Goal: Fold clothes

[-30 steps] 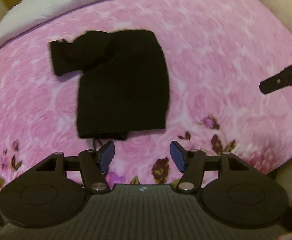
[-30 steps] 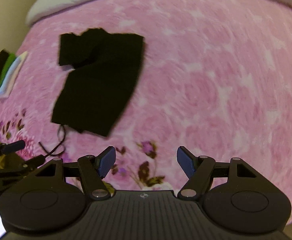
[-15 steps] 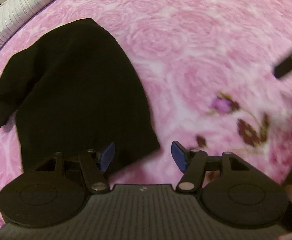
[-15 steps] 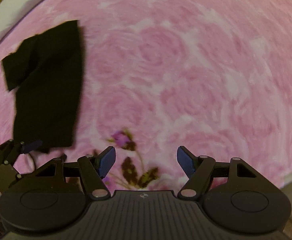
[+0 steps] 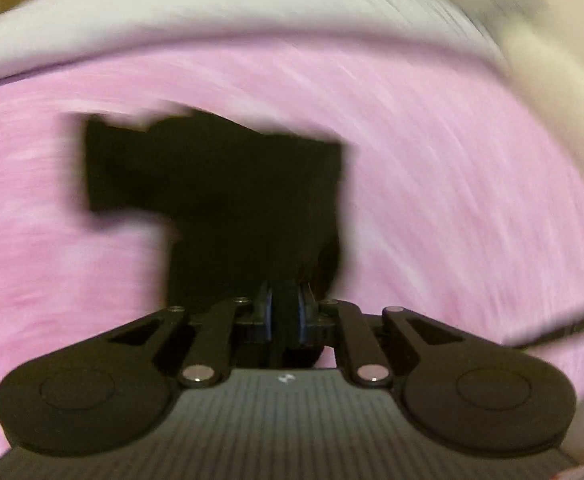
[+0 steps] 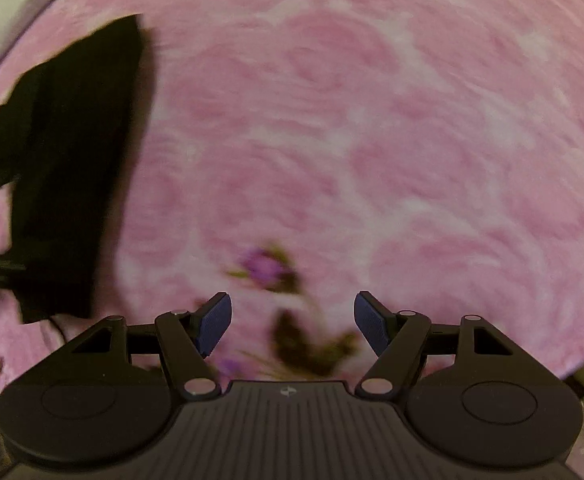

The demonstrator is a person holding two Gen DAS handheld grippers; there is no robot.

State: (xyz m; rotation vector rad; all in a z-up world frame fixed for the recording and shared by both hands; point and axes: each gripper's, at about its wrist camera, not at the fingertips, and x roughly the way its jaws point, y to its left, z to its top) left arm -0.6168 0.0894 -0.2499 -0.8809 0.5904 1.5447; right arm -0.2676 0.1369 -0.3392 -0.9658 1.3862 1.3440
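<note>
A black garment point(image 5: 220, 184) lies partly folded on the pink floral bedspread point(image 5: 471, 200), with a sleeve sticking out to the left. My left gripper point(image 5: 284, 304) is at the garment's near edge. Its jaws are closing, and black cloth is pinched between the blue pads. The left wrist view is blurred by motion. In the right wrist view the same garment point(image 6: 72, 160) lies at the far left. My right gripper point(image 6: 292, 320) hangs open over bare bedspread point(image 6: 371, 120) beside a flower print, with nothing between its fingers.
A white quilt or pillow point(image 5: 212, 20) runs along the far side of the bed. A dark blurred bar point(image 5: 551, 328) crosses the right edge of the left wrist view. A thin black cord point(image 6: 58, 326) trails from the garment's near corner.
My left gripper swung over the garment's near edge and went from open to shut on the black cloth. My right gripper sank closer to the bedspread and stayed open.
</note>
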